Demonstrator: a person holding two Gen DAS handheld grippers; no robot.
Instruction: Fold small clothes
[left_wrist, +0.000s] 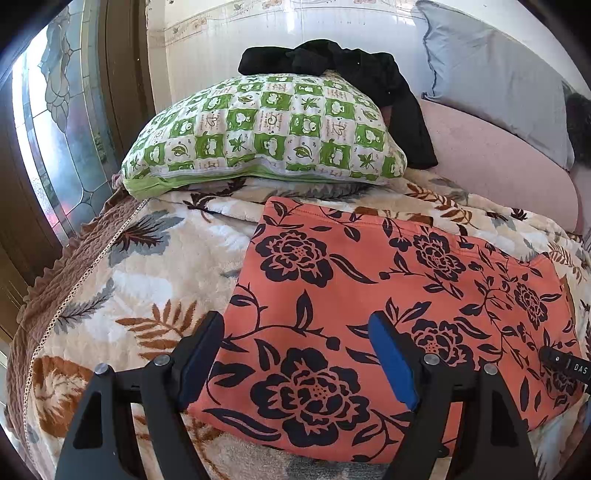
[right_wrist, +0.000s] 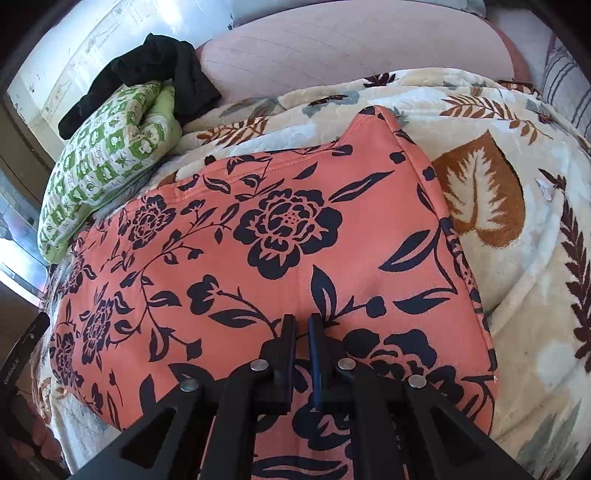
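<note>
An orange garment with a dark flower print (left_wrist: 369, 266) (right_wrist: 229, 273) lies flat, folded into a rough rectangle, on a leaf-patterned blanket (left_wrist: 155, 266) (right_wrist: 517, 295). My left gripper (left_wrist: 295, 319) hangs open over the garment's near left part, with its left finger at the cloth's left edge and no fabric pinched. My right gripper (right_wrist: 302, 318) is shut, low over the garment's near middle, and I see no cloth caught between its fingers. A bit of the right gripper's body (left_wrist: 565, 363) shows at the right edge of the left wrist view.
A green-and-white checked pillow (left_wrist: 258, 129) (right_wrist: 107, 155) lies beyond the garment with a black garment (left_wrist: 332, 62) (right_wrist: 159, 62) draped over it. A pink cushion (left_wrist: 498, 158) (right_wrist: 351, 48) and a grey pillow (left_wrist: 491, 66) sit at the back. A window (left_wrist: 62, 110) is at the left.
</note>
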